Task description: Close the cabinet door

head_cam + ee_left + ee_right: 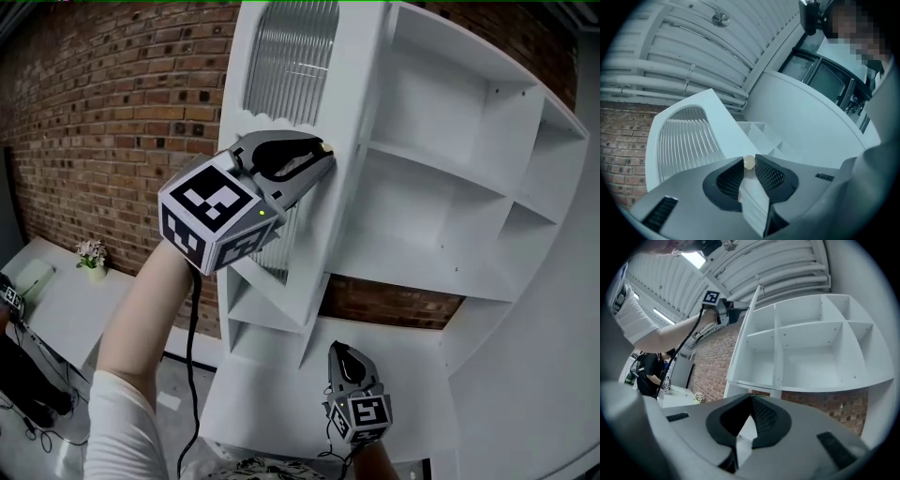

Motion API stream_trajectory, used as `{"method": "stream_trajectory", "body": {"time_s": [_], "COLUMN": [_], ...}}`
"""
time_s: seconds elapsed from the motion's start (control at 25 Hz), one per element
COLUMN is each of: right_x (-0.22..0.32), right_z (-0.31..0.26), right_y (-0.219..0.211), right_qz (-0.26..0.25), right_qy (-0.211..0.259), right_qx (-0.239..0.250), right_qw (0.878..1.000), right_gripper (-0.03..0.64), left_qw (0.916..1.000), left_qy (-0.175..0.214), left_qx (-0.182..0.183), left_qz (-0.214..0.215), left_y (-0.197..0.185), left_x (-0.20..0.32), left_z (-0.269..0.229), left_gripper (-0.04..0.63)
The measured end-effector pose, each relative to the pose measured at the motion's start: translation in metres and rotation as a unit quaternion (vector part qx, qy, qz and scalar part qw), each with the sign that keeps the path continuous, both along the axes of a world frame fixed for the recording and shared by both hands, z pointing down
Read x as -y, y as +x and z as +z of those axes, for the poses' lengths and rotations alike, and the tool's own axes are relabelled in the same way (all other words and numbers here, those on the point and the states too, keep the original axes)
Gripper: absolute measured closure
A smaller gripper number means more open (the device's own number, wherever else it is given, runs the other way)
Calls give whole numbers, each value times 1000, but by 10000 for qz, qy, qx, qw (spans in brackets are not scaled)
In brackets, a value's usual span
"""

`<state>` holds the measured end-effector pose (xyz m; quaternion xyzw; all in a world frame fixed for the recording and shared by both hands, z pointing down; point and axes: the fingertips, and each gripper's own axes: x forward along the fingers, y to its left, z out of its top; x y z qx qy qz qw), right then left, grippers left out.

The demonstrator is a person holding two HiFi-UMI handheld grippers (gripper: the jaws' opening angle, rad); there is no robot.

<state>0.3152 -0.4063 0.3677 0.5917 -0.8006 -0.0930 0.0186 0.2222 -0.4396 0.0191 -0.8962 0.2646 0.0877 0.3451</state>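
Note:
The white cabinet door (pixel 309 234) with its ribbed glass panel (pixel 291 56) stands swung out from the open shelf cabinet (pixel 450 187). My left gripper (pixel 322 153) is raised at the door's free edge, its tips closed on the small round door knob (pixel 749 162). The left gripper view shows the door (pixel 684 136) running away to the left. My right gripper (pixel 349 351) hangs low in front of the cabinet's lower part, shut and empty. The right gripper view shows the shelves (pixel 806 348), the door's edge (pixel 746 324) and the left gripper (pixel 736 305) up at it.
A brick wall (pixel 112 103) runs behind the cabinet. A white table (pixel 56 309) at the lower left carries a small flower pot (pixel 92 253). A person in dark clothes (pixel 649 373) stands at the left. A cable (pixel 192 356) hangs from the left gripper.

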Motion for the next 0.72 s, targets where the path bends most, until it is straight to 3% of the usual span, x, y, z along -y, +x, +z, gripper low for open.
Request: {"method": "stream_trajectory", "body": {"time_s": [0.44,0.72], "right_x": [46,64], "right_z": [-11,-9], "right_y": [53,72], "right_qz": [-36,14], "right_qy": [83,28], "right_qx": [-100,84], "right_qw": [9999,10000], "right_gripper": [611,612], "left_qw": [9982,9974], "left_qy": [-47,-350], "left_qx": [13,-209], "left_qz": [-597,-596], "left_y": [60,70], "left_x": [57,80], "left_z": [-3,-3], "left_gripper": [502,497]}}
